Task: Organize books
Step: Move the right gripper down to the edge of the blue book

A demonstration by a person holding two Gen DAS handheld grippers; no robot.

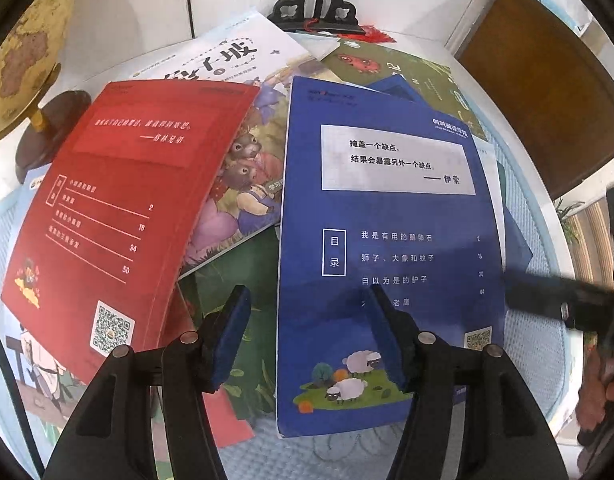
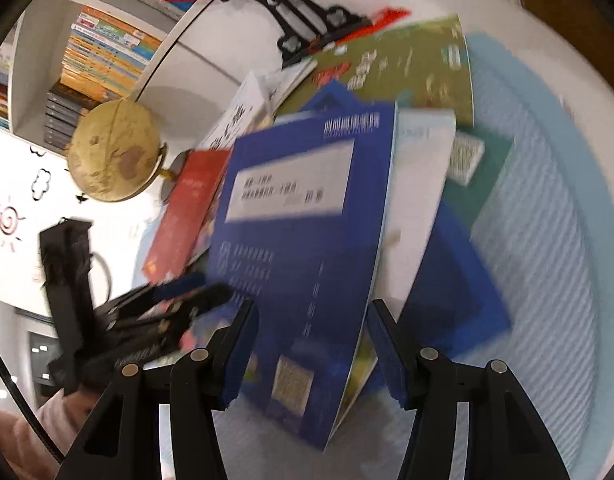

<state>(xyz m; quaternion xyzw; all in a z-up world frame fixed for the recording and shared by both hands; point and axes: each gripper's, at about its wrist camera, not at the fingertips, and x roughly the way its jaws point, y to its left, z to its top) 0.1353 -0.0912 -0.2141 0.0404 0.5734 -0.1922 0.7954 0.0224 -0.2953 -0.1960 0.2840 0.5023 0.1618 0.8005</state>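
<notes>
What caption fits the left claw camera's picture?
Left claw hangs open over a red book and a blue book in a messy pile beside a globe.

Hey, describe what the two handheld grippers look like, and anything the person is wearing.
Both grippers are black plastic. The left gripper and right gripper each have two angular black fingers faced with dark blue pads, with round silver pivot pins along the linkages. In the right wrist view, a black cable curves past a pinkish sleeve.
</notes>
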